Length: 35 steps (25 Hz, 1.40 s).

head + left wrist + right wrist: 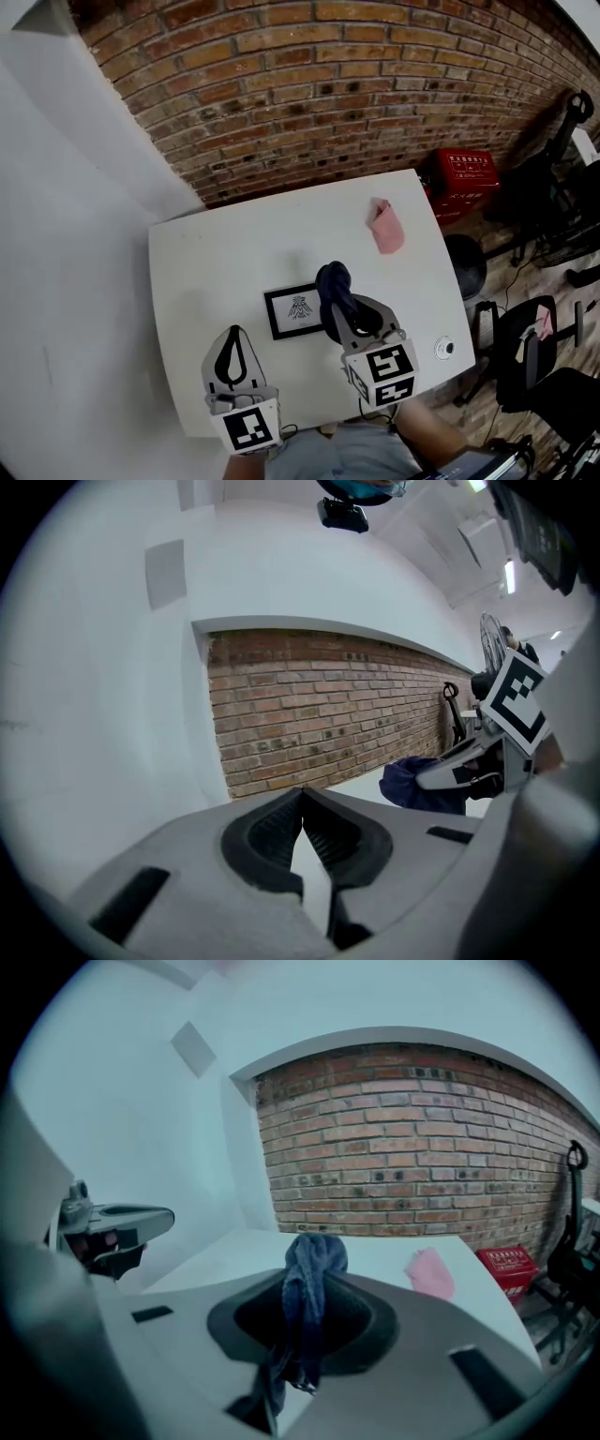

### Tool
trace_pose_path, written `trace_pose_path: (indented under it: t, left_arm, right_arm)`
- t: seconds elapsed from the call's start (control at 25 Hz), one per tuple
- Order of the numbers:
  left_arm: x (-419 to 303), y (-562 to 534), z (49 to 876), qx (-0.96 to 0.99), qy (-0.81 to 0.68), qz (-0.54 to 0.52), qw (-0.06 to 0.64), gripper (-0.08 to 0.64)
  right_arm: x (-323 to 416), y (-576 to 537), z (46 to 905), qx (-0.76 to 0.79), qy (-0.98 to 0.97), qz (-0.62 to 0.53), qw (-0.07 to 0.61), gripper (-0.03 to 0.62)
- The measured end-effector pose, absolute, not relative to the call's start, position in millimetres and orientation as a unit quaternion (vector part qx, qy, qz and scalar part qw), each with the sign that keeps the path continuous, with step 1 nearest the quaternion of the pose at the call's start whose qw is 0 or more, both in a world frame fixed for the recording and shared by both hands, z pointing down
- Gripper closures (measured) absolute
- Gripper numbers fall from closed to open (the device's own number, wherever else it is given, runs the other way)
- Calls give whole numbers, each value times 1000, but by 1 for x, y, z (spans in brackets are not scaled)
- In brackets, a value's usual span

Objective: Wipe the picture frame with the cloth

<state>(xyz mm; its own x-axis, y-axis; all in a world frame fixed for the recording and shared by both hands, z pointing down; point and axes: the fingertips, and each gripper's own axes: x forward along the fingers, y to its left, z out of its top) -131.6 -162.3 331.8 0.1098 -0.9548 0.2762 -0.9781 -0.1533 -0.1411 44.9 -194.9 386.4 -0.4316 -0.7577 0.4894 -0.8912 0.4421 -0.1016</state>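
Your right gripper (pixel 332 298) is clamped on a dark blue cloth (pixel 335 279). The right gripper view shows the cloth pinched between the two jaws, bunched into a knot above them with its loose end trailing down behind. Seen from the head view, the bunched cloth sits over the right edge of the picture frame (pixel 294 312). Whether it touches the frame cannot be told.

The picture frame lies flat on a white table (pixel 234 248), near the front edge where you stand. It is small, with a black border and a pale print inside, and it lies between your two grippers, much closer to the right one.

Your left gripper (pixel 234 331) is closed with nothing in it – the left gripper view shows its two jaws meeting at the tips and only bare table beyond them. It sits to the left of the frame, apart from it, near the table's front edge.

A pink cloth (pixel 384 226) lies crumpled at the far right of the table, well apart from the frame. A small round object (pixel 444 349) rests near the table's right front corner. Behind the table runs a brick wall (pixel 328 84), and a red crate (pixel 463 172) stands on the floor beside the table's far right corner.
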Motion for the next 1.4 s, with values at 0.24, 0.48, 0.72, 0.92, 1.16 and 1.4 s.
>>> trace_pose_path:
  t: [0.24,0.48,0.72,0.92,1.16,1.4]
  left_arm:
    - [-162,-158,319,729,-669,142,31,551]
    - [-192,-153,325,715,-682,145,39,551]
    - [-216,-150,345,704,-689,160,61,551]
    - [-229,-146,370,695,-692,177,85,551]
    - [-239,-142,397,690,-690,195,101,551]
    - [-246,-139,416,688,-687,212,99,551]
  right_arm:
    - [5,-201,371,474,-846,158,186,515]
    - [-36,-202,375,446,-860,158,189,515]
    - [-68,-202,397,423,-866,173,201,515]
    - [-86,-200,422,405,-868,192,215,515]
    - [-94,-197,454,395,-863,211,233,515]
    - [-93,-198,479,391,-855,227,254,515]
